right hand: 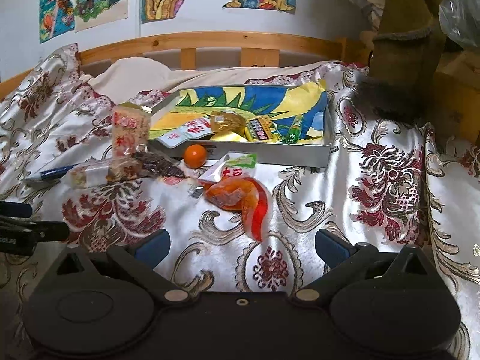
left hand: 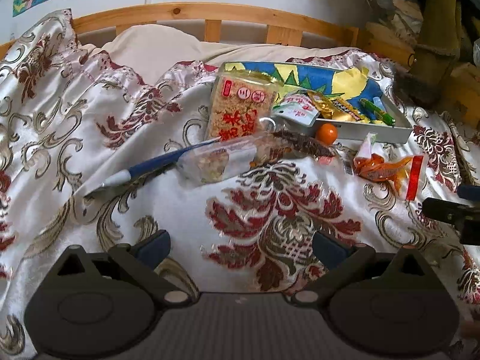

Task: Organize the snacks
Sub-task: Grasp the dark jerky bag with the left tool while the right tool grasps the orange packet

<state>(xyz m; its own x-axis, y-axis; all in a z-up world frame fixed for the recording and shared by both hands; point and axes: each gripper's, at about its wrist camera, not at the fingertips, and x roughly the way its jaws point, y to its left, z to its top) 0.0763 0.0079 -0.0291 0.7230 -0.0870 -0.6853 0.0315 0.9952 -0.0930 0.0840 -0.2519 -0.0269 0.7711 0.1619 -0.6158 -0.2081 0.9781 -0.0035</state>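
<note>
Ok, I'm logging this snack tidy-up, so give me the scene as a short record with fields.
surface: patterned bedspread
container: grey tray, holding several packets
outside tray: orange ball, orange snack packet, rice cake pack, clear nut bar, blue pen
left hand-held gripper: open, empty
right hand-held gripper: open, empty

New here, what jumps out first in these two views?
The grey tray lined with a bright blue and yellow drawing, holding a few snack packets, sits at mid-bed on the floral bedspread. Just in front of it lie loose items: an orange ball, an orange snack pouch and a rice-cake packet leaning at the tray's left end. Both hand-held grippers are open and empty.
</note>
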